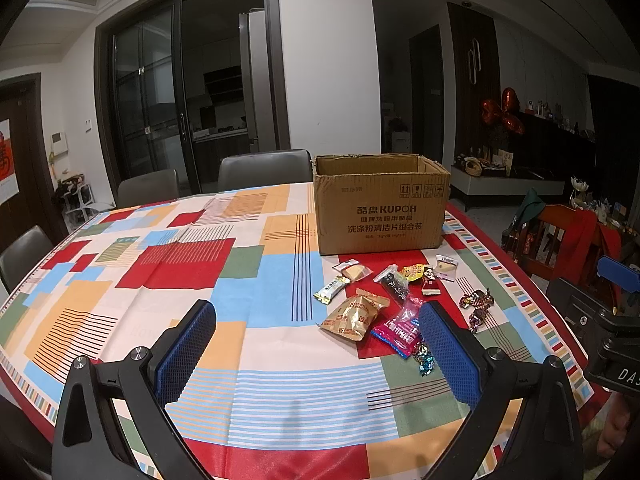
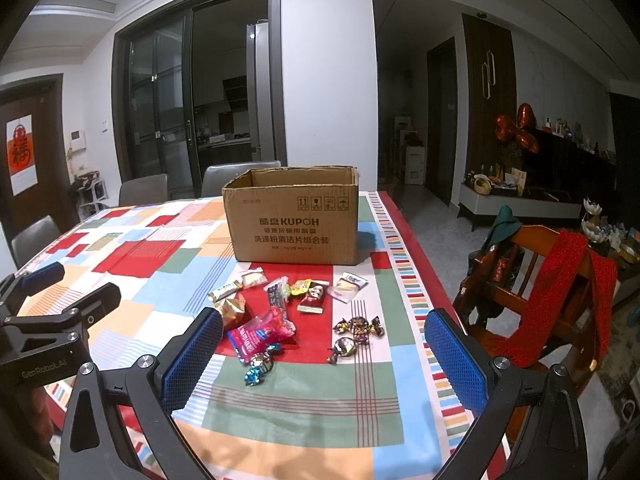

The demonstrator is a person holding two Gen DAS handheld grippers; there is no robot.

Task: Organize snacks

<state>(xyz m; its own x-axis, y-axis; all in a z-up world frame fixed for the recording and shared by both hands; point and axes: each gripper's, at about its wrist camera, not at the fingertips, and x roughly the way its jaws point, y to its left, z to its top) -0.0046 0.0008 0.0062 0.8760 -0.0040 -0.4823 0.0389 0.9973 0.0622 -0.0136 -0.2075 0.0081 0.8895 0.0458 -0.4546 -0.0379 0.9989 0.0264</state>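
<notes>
- The task looks to be at its very start: all the snacks I can see lie loose on the tablecloth (image 2: 304, 420), and none is visible in the cardboard box (image 2: 294, 220); its floor is hidden from both views, so I cannot tell if something is already inside.
- The left gripper (image 1: 316, 340) is spread wide and holds nothing; it hangs above the table, to the left of the snacks.
- The right gripper (image 2: 324, 352) is also spread wide and empty, with the near snacks showing between its fingers.
- The snacks lie in a loose group just in front of the box: a pink packet (image 2: 262, 334) and a blue foil candy (image 2: 258, 368) nearest, a golden biscuit bag (image 1: 352, 318) on the left, two dark foil candies (image 2: 358, 334) on the right, and a red packet (image 2: 313, 298) and a clear wrapped cake (image 2: 348, 284) closer to the box.
- What is left, in my judgement, is nearly everything: each snack must be picked up and most likely put in the open box.
- The surface is a smooth cloth with colourful blocks and stripes, lying flat.
- Grey chairs (image 1: 264, 168) stand at the far side, with a dark glass sliding door (image 2: 192, 100) behind them; a wooden chair (image 2: 536, 280) with a red cloth stands to the right.
</notes>
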